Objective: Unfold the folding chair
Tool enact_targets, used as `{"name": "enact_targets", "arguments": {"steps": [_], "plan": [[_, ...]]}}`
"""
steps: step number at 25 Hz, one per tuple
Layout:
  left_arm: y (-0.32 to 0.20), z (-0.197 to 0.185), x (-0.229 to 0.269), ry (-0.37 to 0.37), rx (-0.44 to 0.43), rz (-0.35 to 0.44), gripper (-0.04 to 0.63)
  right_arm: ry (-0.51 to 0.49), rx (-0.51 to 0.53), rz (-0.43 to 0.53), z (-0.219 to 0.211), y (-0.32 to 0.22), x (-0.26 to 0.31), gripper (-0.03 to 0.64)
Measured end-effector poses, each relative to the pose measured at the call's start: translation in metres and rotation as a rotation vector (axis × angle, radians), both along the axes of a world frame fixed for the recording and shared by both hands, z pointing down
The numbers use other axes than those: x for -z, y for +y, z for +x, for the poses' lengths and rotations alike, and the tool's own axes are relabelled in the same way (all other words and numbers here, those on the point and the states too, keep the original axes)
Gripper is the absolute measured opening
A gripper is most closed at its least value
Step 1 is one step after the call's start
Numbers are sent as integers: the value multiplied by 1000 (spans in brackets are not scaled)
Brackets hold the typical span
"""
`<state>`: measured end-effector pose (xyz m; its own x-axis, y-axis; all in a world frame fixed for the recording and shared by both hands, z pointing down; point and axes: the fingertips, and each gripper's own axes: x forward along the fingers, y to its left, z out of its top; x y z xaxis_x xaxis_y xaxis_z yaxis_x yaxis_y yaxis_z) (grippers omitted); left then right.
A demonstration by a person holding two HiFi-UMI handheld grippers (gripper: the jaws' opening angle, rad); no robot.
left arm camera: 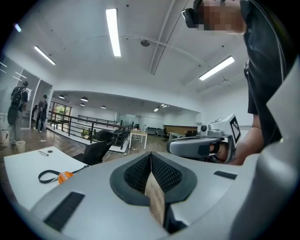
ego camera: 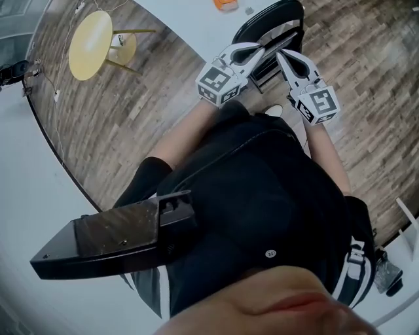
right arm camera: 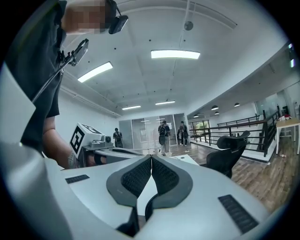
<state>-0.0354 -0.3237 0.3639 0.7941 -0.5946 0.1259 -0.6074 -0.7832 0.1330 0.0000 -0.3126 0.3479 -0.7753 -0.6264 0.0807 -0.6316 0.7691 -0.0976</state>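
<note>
Trouble would most likely come from reaching with both tools closed: the left gripper [left arm camera: 151, 155] and the right gripper [right arm camera: 151, 158] each have their jaws pressed together on nothing, so either could shove a frame instead of gripping it. They are held out level, side by side, close to a black office chair [ego camera: 272, 23] tucked against the near edge of a white table [ego camera: 190, 19], and a careless swing could knock either. No chair that is plainly a folding one shows; my guess is the yellow round-topped piece [ego camera: 90, 44] with thin legs, standing well apart from the grippers near the left edge of the wood floor [ego camera: 111, 118]. Thin cables seem to trail along that edge, a snag for feet, and light legs may skid on smooth planks. The room is a wide open-plan office with strip lights, a black railing [left arm camera: 89, 124] and people [right arm camera: 164, 136] standing far off
</note>
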Motion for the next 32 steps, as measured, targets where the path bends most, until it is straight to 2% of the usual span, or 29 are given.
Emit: {"name": "enact_targets", "arguments": {"steps": [4, 8, 11, 15, 19, 24, 28, 32], "plan": [[-31, -15, -18, -48, -7, -25, 5, -6, -29, -19, -9, -19, -9, 8], [-71, -34, -57, -102, -5, -72, 9, -18, -83, -58, -23, -39, -25, 8], [-98, -40, -91, -147, -23, -132, 80, -33, -141, -95, -30, -58, -37, 8], [-122, -40, -130, -231, -42, -174, 149, -32, -199, -127, -36, -71, -48, 8], [-137, -33, -175, -327, -80, -266, 211, -28, -264, -152, -35, -77, -59, 8], [-147, -25, -213, -367, -113, -393, 222, -26, -327, -180, -29, -82, -68, 8], [-155, -24, -232, -421, -134, -425, 222, -26, -401, -226, -24, -83, -75, 8], [-162, -23, -239, -438, -139, -460, 221, -23, -475, -245, -10, -78, -77, 8]]}}
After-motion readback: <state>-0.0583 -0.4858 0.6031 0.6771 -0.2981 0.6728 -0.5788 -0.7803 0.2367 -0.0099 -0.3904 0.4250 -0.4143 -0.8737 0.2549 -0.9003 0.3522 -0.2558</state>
